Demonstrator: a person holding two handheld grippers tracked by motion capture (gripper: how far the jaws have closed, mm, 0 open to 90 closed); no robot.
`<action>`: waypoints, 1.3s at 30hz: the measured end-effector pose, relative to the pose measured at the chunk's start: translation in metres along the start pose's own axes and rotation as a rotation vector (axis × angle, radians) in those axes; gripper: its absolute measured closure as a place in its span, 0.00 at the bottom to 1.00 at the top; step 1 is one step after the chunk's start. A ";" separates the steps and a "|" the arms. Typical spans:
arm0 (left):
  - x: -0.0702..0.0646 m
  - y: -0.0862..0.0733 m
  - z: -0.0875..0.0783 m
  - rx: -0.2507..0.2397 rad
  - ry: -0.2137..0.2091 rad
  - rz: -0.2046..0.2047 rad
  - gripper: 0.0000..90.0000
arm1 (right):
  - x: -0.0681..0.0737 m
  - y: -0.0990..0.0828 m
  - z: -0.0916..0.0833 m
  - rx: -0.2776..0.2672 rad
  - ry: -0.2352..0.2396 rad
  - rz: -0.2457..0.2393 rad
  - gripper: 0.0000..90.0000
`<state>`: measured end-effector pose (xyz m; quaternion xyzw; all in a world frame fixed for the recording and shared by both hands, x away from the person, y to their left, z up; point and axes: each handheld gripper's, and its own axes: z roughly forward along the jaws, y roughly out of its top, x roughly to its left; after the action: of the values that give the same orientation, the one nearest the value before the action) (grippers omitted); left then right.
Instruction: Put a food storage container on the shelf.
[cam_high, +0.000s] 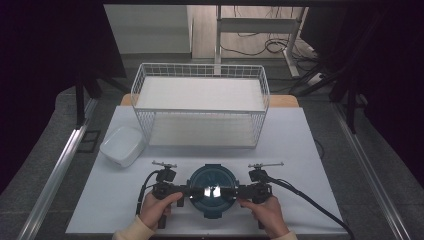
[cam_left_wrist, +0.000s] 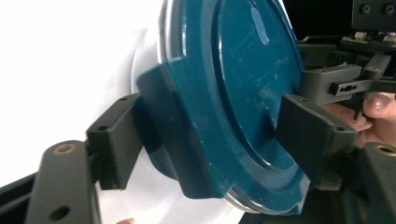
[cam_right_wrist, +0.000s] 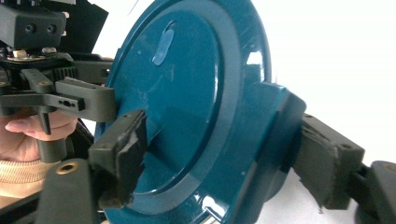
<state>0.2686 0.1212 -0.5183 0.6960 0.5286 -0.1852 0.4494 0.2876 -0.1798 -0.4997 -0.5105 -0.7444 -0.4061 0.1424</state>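
You had the teal lidded container (cam_high: 212, 190) on the desk (cam_high: 115, 190) at its near edge, between both tools. Your left tool (cam_left_wrist: 205, 140) and right tool (cam_right_wrist: 229, 158) each clamped a lid latch tab. The next move, I judge, called for pulling both tabs outward evenly.

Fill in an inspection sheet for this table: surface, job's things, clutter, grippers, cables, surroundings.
Surface: white table, bare at the front left.
Job's things: round teal lid on a container, near the front edge, between both grippers.
Clutter: white wire basket at the back; white tub at its left.
Grippers: left gripper and right gripper each clamp a lid tab.
Cables: black cable trails from the right gripper.
Surroundings: desk legs and floor wires behind.
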 end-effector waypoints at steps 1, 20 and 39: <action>-0.001 0.000 -0.001 -0.001 0.002 0.002 0.31 | 0.001 0.000 -0.001 -0.004 -0.001 0.004 0.29; -0.017 -0.005 -0.014 -0.064 0.037 -0.003 0.40 | 0.011 -0.010 -0.017 -0.072 -0.001 -0.016 0.42; -0.035 -0.001 -0.031 -0.121 0.060 0.093 0.42 | 0.028 -0.002 -0.028 -0.116 -0.002 -0.119 0.42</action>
<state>0.2475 0.1263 -0.4767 0.6967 0.5190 -0.1108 0.4827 0.2675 -0.1836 -0.4654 -0.4731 -0.7488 -0.4559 0.0872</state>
